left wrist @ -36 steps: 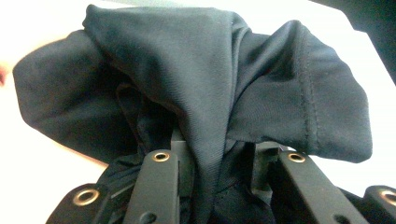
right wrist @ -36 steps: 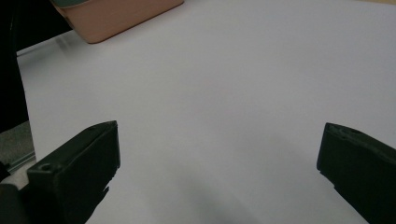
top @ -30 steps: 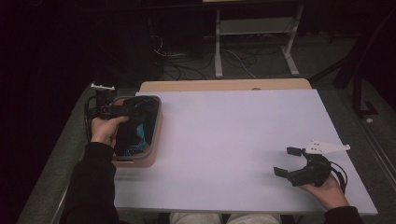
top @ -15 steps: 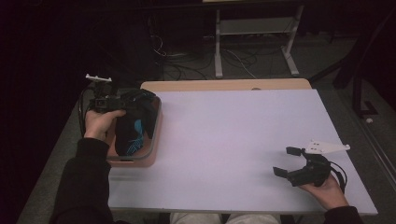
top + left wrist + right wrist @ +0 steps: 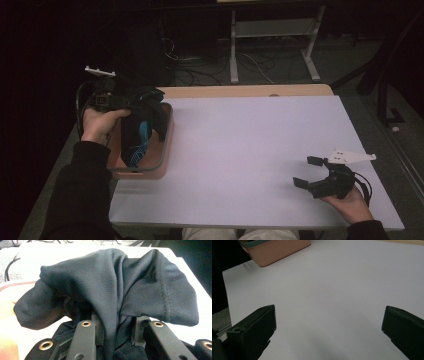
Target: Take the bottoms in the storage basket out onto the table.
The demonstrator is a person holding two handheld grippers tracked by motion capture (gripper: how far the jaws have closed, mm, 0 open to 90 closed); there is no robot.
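Clamping a fold of black garment point(image 5: 117, 287), the left gripper point(image 5: 131, 102) holds the cloth above the salmon basket point(image 5: 165, 150) at the table's point(image 5: 250, 150) left edge, with the cloth's lower end hanging into the basket. Near the front right corner, the right gripper point(image 5: 306, 171) rests with jaws wide apart, nothing between them.

I'm seeing the black garment point(image 5: 117, 290) covering the left gripper's point(image 5: 116, 327) jaw tips; the pink basket point(image 5: 279, 250) is getting cropped at the top edge.
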